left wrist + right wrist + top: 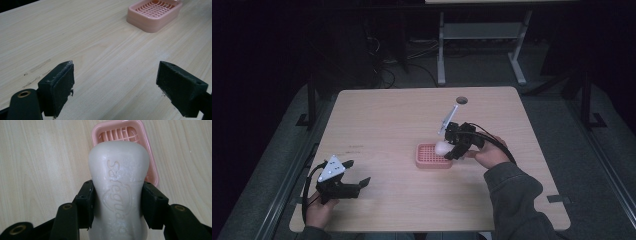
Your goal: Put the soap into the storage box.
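Soap over the dish — placing step, we judge.

We are gripping the soap (118, 187) in the right gripper (117, 202) above the dish (432, 156); next calls for lowering, then releasing. Left gripper (115, 87) is idling — jaws wide, empty.

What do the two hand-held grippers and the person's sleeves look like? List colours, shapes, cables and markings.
Both are black two-jaw tools. The left gripper carries a grey three-cornered plate on top and trails a black cable. Its blocky fingers have flat, worn pads, with a brass-ringed hole nearby. The right gripper has a similar plate and cable. A dark grey-green sleeve covers the right forearm.
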A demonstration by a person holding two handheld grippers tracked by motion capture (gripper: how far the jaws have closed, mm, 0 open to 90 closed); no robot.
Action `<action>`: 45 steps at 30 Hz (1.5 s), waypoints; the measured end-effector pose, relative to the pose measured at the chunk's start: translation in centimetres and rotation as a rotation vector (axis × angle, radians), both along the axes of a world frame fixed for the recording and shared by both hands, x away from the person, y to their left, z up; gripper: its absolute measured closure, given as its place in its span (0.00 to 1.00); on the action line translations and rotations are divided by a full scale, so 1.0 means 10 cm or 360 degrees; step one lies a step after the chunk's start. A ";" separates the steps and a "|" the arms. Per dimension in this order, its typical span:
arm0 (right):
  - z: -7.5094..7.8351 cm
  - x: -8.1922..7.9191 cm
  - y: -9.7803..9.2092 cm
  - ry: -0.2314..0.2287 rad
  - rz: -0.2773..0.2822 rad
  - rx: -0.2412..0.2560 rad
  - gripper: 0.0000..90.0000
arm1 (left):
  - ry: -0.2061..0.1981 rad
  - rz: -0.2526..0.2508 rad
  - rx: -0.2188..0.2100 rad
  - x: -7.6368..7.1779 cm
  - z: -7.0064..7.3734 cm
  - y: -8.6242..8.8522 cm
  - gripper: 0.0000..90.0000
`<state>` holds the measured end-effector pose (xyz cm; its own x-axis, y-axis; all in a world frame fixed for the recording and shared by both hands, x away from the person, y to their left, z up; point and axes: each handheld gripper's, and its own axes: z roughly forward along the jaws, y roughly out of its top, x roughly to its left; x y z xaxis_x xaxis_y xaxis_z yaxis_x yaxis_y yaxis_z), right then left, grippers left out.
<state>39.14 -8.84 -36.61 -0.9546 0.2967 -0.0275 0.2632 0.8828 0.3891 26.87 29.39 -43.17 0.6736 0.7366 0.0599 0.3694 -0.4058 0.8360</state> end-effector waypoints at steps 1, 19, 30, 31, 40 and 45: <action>0.00 0.00 0.00 0.0000 0.0000 0.0000 0.54 | -0.0001 0.0000 -0.0003 0.00 0.00 0.00 0.16; -0.02 0.13 0.20 0.0022 0.0040 -0.0023 0.54 | -0.0001 0.0004 -0.0010 0.00 0.00 0.00 0.16; -0.09 0.20 0.29 0.0052 0.0043 -0.0023 0.54 | 0.0005 0.0007 -0.0019 0.00 0.00 0.00 0.16; -0.11 0.21 0.30 0.0058 0.0040 -0.0027 0.54 | 0.0005 0.0007 -0.0021 0.00 0.00 0.00 0.16; -0.21 0.27 0.36 0.0073 0.0051 -0.0025 0.54 | 0.0006 0.0000 -0.0008 0.01 0.00 0.00 0.16; -0.23 0.29 0.37 0.0072 0.0047 -0.0022 0.54 | 0.0007 -0.0001 -0.0010 0.01 0.00 0.00 0.16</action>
<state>42.09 -5.16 -38.95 -0.9633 0.2680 0.0122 0.2538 0.8957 0.3651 26.95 29.34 -43.20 0.6742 0.7367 0.0525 0.3729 -0.4009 0.8368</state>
